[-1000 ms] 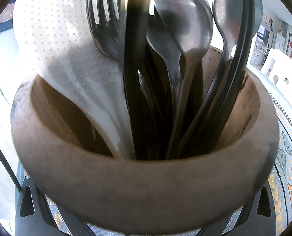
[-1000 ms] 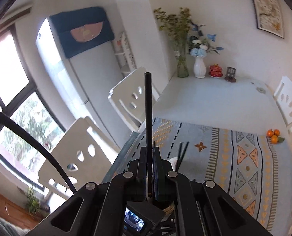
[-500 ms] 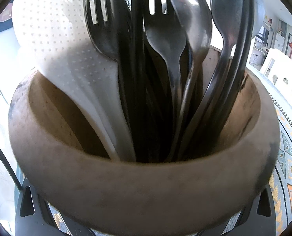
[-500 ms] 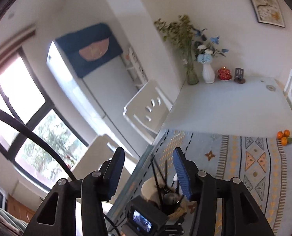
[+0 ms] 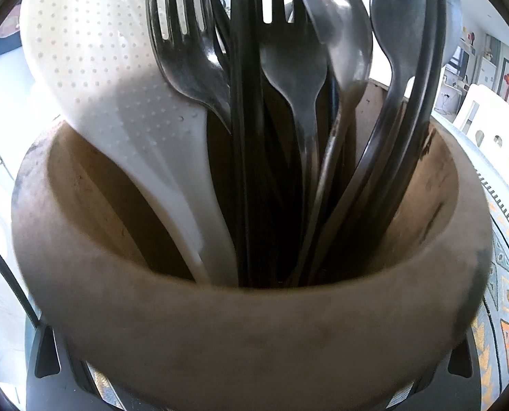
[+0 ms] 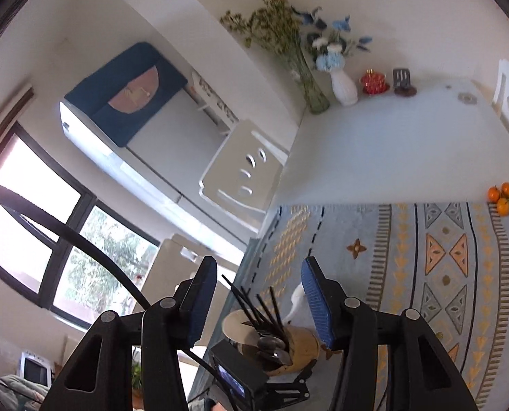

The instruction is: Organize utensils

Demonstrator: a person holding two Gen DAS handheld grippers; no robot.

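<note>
- Our right tongs (image 6: 257, 303) stood half open and empty, jaws just parted; the holder (image 6: 288, 352) sat directly below them, chopsticks (image 6: 254, 308) pointing up.
- Our left tongs clasped the holder (image 5: 254, 335) on the tabletop (image 6: 408, 157).

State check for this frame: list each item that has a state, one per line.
wooden holder: upright, gripped by the left gripper
white slotted spatula: standing in holder, leaning left
forks: tines up
spoons: bowls up
black chopsticks: standing in holder
right gripper: open, empty, above holder
</note>
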